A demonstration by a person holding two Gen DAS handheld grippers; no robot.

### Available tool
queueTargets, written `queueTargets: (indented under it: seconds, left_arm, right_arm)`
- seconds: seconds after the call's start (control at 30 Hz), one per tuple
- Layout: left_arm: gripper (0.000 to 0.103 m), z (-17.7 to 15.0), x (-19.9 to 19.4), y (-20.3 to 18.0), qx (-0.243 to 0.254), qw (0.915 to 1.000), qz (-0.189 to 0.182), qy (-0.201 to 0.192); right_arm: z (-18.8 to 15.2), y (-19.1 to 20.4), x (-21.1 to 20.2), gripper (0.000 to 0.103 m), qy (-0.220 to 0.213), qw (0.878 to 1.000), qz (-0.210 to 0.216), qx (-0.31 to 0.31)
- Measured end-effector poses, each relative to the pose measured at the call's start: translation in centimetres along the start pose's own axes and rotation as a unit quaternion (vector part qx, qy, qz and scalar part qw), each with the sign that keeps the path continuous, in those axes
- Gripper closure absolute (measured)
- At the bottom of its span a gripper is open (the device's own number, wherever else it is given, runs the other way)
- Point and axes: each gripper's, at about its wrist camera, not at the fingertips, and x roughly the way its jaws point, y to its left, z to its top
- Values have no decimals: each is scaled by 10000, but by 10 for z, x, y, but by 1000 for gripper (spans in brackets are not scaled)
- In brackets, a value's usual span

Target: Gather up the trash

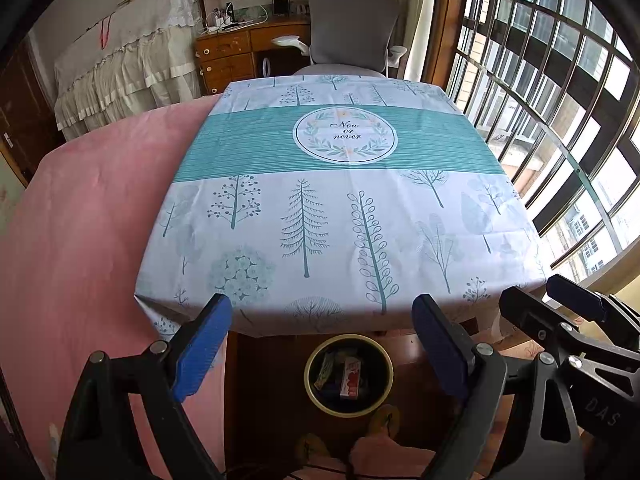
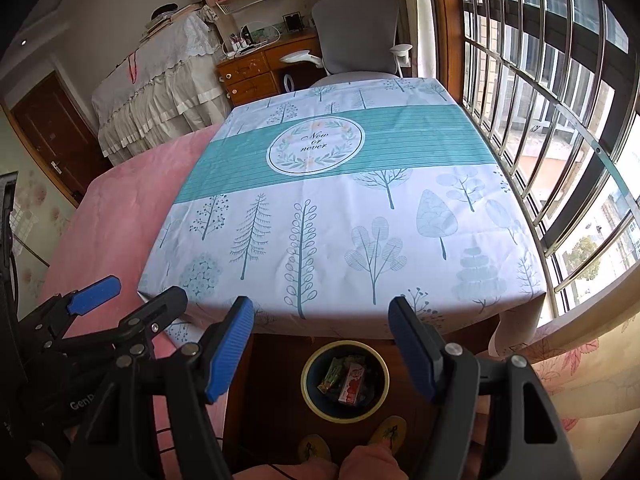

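Trash [image 1: 345,376], at least two packets, lay in one bin [image 1: 310,380] on the floor below the surface [image 1: 320,216]. Left tongs [image 1: 322,322] and right tongs [image 2: 321,322] stood apart, empty; one chair [image 1: 352,28] stood beyond.

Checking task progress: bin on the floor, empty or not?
Not empty. The bin holds a red-and-white carton and green wrappers.

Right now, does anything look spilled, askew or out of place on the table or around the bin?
Nothing stands out. The tablecloth lies flat, the wrappers sit inside the bin on the floor, and both the left gripper and right gripper are open.
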Motion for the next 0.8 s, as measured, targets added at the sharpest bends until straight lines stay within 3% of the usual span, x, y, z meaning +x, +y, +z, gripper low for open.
queueTargets:
  seconds: [0.8]
  left_arm:
    - [13, 4, 16, -18, -116, 9997, 157, 174]
  right_arm:
    - [-4, -7, 6, 32, 104, 9999, 87, 36]
